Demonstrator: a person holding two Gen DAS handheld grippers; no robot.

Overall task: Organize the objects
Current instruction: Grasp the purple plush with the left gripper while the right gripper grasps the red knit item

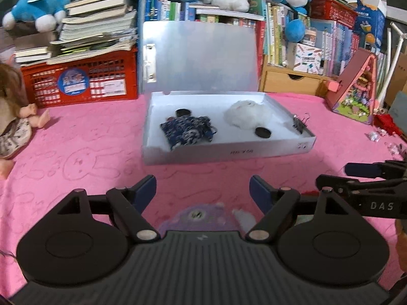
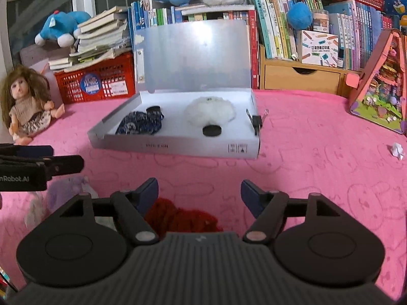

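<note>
An open white box (image 1: 229, 152) (image 2: 178, 147) lies on the pink cloth, lid propped upright behind it. Inside lie a dark blue patterned pouch (image 1: 188, 131) (image 2: 138, 124), a white fluffy piece (image 1: 248, 114) (image 2: 209, 110) and two black discs (image 1: 263, 132) (image 2: 211, 130). A black binder clip (image 1: 300, 123) (image 2: 257, 122) sits on the box's right wall. My left gripper (image 1: 202, 190) stands open above a purple fluffy item (image 1: 195, 217) (image 2: 63, 190). My right gripper (image 2: 199, 190) (image 1: 366, 175) stands open above a dark red yarn piece (image 2: 178, 216). Neither holds anything.
A doll (image 2: 25, 104) (image 1: 10, 111) sits at the left. Behind stand a red crate (image 1: 81, 81) (image 2: 96, 81) under stacked books, shelves of books and plush toys. A pink triangular toy house (image 1: 356, 89) (image 2: 381, 81) and a crumpled wrapper (image 2: 398, 150) lie to the right.
</note>
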